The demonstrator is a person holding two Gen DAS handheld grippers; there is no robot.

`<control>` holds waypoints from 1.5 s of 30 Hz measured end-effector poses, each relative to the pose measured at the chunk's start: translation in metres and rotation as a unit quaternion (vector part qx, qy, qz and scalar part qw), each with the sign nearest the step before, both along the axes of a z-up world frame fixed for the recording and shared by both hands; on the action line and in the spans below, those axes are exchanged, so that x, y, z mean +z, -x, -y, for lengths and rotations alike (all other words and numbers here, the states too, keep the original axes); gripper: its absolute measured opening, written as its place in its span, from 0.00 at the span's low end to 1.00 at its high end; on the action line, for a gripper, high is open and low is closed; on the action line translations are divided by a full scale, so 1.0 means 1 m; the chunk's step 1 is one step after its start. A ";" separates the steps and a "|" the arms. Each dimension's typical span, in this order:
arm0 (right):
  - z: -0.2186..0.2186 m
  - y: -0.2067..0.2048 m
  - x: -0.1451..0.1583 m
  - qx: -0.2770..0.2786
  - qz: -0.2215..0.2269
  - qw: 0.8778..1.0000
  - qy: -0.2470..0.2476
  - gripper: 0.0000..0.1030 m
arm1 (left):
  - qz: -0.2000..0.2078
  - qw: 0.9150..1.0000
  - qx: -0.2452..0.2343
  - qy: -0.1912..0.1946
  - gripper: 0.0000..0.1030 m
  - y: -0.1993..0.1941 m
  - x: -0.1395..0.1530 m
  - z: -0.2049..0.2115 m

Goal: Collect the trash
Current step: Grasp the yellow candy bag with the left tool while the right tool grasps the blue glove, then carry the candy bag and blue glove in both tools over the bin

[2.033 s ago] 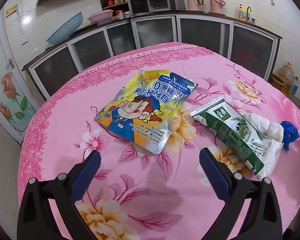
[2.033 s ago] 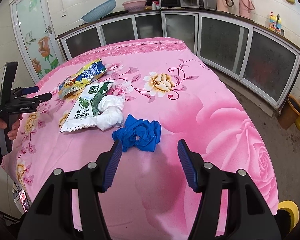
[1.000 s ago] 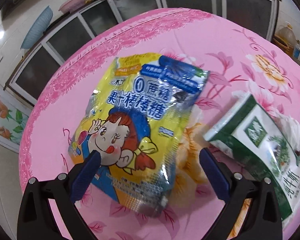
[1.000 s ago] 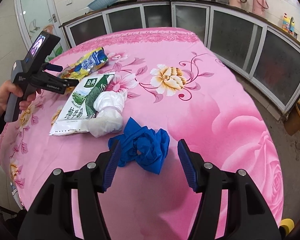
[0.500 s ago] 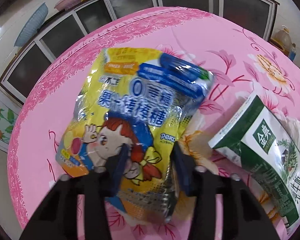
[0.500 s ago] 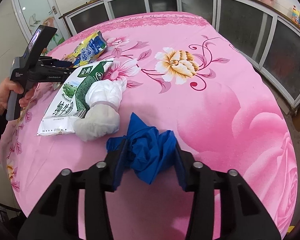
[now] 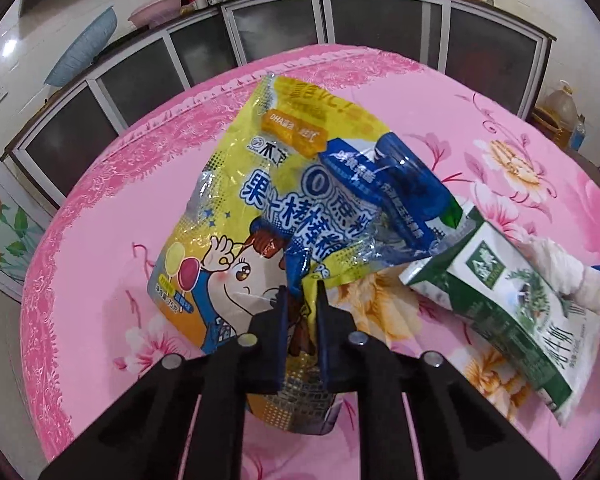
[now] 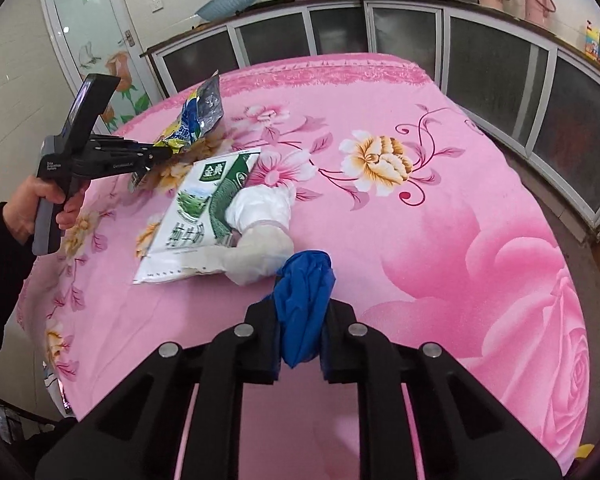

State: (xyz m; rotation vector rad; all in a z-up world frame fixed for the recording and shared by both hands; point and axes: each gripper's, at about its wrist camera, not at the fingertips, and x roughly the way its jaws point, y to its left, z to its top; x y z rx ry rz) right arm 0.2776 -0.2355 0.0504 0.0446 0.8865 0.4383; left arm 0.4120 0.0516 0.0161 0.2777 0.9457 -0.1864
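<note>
The left tool (image 7: 301,312) hides the candy bag's (image 7: 284,200) lower edge.

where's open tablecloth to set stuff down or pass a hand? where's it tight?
Open: the wide pink floral tablecloth right of the blue crumpled plastic bag, out to the far lace edge. Tight: the left side, where the green-and-white milk pouch and white tied plastic bundle touch, with the yellow candy wrapper in the left gripper just beyond.
</note>
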 end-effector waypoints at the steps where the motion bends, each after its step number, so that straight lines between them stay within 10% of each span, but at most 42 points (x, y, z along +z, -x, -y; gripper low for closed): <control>1: 0.001 0.003 0.003 -0.002 0.003 1.000 -0.001 0.13 | 0.003 1.000 0.001 0.004 0.10 0.005 0.004 -0.002; 26: 0.058 0.141 0.057 -0.085 0.052 0.995 -0.011 0.13 | 0.081 0.990 -0.081 0.077 0.11 0.159 0.076 0.046; 45: 0.178 0.262 0.061 -0.252 0.071 0.965 0.014 0.13 | 0.080 0.944 -0.291 0.135 0.11 0.240 0.079 0.241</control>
